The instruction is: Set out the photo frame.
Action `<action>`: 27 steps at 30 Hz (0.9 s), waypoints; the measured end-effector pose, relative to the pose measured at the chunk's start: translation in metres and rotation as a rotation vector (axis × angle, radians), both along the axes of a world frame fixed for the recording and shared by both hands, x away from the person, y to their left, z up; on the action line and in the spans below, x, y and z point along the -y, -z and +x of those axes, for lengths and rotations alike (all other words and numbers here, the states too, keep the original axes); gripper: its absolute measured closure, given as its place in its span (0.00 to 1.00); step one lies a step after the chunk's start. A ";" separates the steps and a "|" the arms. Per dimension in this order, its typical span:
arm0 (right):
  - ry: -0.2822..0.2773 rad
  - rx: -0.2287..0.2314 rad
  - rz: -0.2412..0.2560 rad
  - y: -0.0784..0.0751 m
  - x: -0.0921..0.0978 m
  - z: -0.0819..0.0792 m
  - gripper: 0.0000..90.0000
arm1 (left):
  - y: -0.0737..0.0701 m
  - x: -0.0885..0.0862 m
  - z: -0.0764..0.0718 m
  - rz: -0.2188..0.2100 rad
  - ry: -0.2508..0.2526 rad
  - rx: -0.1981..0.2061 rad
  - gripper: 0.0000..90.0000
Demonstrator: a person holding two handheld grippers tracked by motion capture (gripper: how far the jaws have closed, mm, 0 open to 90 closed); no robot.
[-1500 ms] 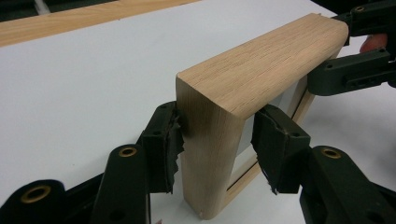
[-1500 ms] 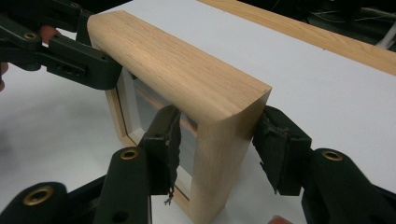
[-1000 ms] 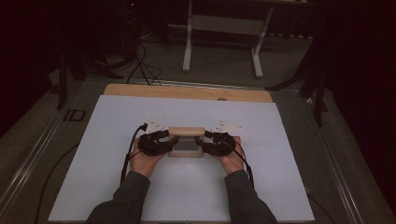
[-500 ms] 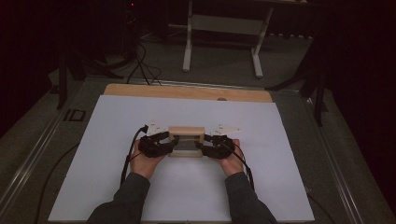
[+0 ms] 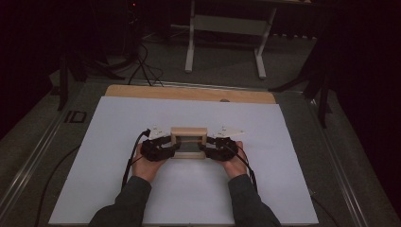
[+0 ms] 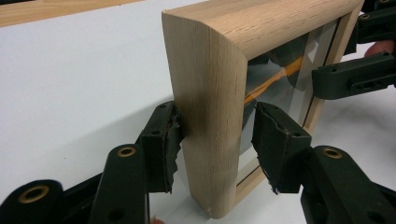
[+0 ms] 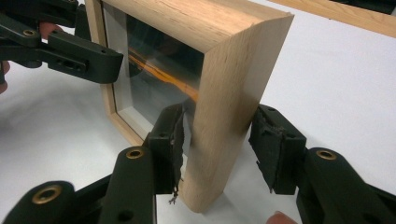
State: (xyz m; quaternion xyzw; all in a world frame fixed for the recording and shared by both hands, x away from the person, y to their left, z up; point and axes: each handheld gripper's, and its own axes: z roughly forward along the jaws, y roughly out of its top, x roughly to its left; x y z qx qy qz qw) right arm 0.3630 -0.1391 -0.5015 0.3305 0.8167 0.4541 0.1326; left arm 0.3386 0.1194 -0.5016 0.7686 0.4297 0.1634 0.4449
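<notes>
Wood frame (image 5: 188,142) with a glass pane is seen standing upright on the white sheet (image 5: 118,123) that covers the worktop, near its middle and somewhat toward the near edge. The left gripper (image 6: 212,140) is set around the frame's left side rail; one pad touches the wood, while a gap is seen at the other, so the jaws are open. The right gripper (image 7: 219,140) straddles the right rail likewise, one pad against it and the other apart. Each gripper is held by a hand (image 5: 147,165).
</notes>
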 end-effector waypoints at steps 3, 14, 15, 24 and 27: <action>0.008 -0.002 0.000 0.000 0.000 0.001 0.61 | 0.001 0.000 0.002 -0.012 -0.008 -0.002 0.57; 0.025 -0.006 0.008 0.000 -0.001 0.007 0.60 | -0.001 0.004 0.009 0.003 -0.027 -0.006 0.55; 0.029 -0.005 0.008 0.000 -0.002 0.008 0.60 | -0.001 0.005 0.009 0.003 -0.028 -0.004 0.55; 0.047 -0.021 0.032 0.001 0.000 0.014 0.59 | 0.001 0.005 0.016 -0.021 -0.035 -0.011 0.55; 0.048 -0.028 0.042 0.002 0.000 0.015 0.59 | 0.001 0.005 0.017 -0.031 -0.036 -0.015 0.54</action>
